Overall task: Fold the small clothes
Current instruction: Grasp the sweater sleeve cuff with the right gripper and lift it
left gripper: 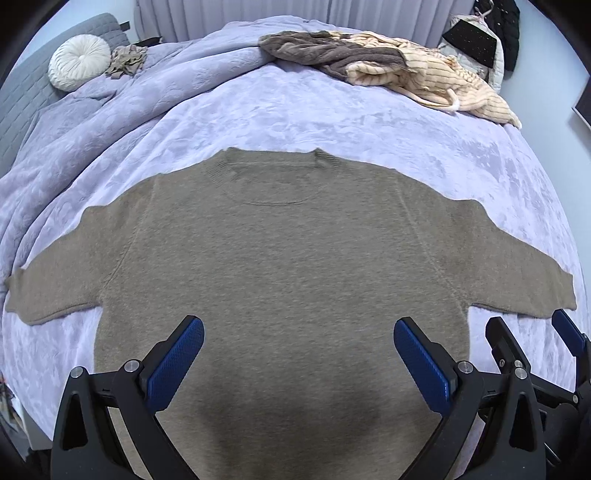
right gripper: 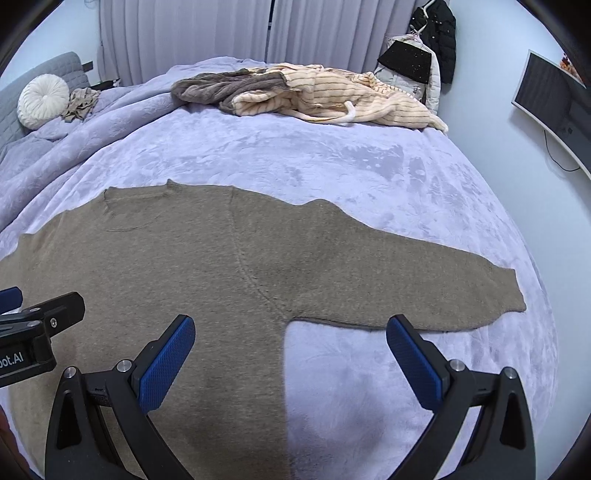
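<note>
A taupe knit sweater (left gripper: 280, 266) lies flat, sleeves spread wide, on a lavender blanket (left gripper: 332, 122) covering the bed. Crumpled clothes (right gripper: 314, 94) sit at the far edge before pale curtains (right gripper: 184, 33). The left hand-held gripper (left gripper: 298, 354) and right hand-held gripper (right gripper: 290, 354) hover released above the sweater's lower part.

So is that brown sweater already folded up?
No, the brown sweater lies flat on the lilac blanket with both sleeves spread out.

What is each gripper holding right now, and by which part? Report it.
Nothing is held. The left gripper and right gripper both hang open above the brown sweater, which lies flat on the bed.
</note>
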### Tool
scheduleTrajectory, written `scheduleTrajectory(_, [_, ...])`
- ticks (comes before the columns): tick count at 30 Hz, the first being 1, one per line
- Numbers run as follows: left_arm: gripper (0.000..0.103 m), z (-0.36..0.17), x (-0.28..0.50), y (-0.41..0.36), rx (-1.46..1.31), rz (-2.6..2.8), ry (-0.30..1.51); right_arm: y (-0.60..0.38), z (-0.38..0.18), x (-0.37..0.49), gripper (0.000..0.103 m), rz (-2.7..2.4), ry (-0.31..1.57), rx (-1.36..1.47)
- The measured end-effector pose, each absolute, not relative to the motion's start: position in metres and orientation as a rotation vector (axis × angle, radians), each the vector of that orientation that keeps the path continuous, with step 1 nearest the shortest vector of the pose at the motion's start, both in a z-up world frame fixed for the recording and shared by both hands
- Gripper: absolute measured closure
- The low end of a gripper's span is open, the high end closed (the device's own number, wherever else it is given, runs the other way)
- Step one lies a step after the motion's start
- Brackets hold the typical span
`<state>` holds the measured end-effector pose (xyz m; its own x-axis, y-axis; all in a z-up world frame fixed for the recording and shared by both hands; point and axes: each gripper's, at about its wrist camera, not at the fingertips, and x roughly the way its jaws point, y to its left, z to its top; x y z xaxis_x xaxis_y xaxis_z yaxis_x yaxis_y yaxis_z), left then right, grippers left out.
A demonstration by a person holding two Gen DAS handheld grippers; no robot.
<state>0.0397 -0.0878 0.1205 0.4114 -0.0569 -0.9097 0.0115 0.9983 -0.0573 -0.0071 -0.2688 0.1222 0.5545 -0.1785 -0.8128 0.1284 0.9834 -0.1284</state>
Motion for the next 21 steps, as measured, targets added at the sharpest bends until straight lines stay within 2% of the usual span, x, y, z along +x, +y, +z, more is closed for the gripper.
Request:
scheduleTrajectory(11, [0.0, 0.12, 0.062, -0.159, 0.026, -0.099, 1.157, -0.334, 0.124, -0.003, 0.0, -0.269, 0.966, 0.0])
scheduleTrajectory(21, [0.0, 0.097, 0.083, -0.224, 0.103, -0.131, 1.181, -0.412, 0.111, -0.003, 0.0, -0.375, 0.986, 0.048])
